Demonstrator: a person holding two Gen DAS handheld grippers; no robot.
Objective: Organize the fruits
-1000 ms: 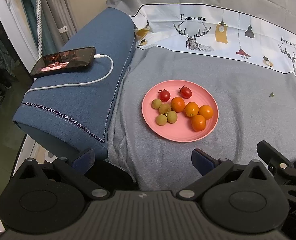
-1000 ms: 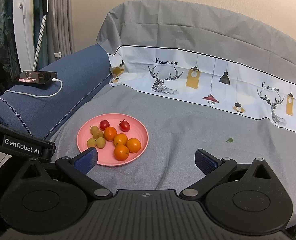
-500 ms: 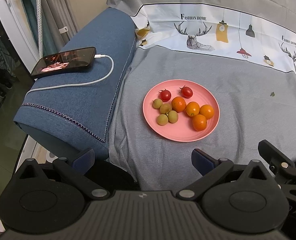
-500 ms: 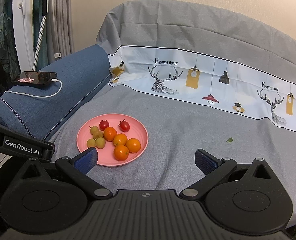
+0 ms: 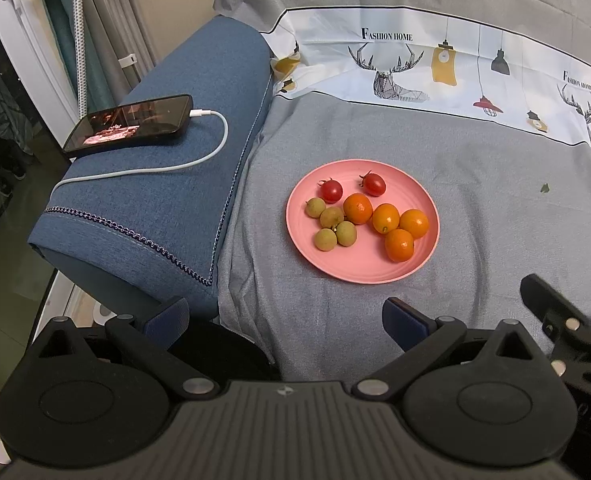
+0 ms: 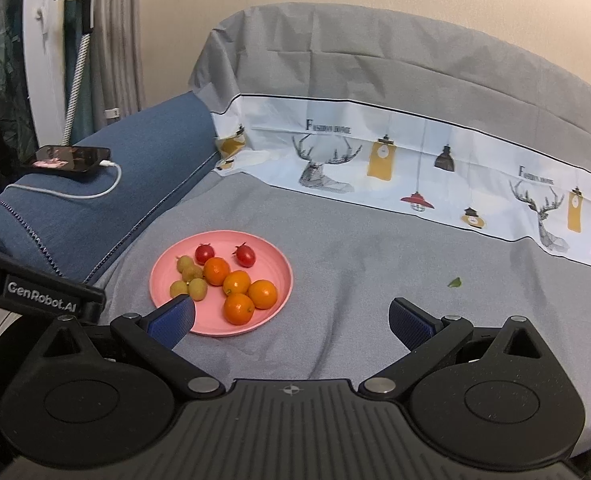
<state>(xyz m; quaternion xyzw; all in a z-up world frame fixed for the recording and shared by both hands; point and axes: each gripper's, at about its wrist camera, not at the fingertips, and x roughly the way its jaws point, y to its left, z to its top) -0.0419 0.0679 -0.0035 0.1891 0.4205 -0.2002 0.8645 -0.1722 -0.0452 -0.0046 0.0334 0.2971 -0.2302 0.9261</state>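
L tongs (image 5: 283, 320) & R tongs (image 6: 291, 318) both spread wide, nothing held, side by side.

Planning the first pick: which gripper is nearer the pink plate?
Right. The right gripper has its left finger overlapping the pink plate's near rim in its view; the left gripper hangs back, gray cloth showing between it and the plate. Both are open and empty.

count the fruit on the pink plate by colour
red tomatoes: 2
orange citrus fruits: 4
green-brown small fruits: 4
total on the plate: 10
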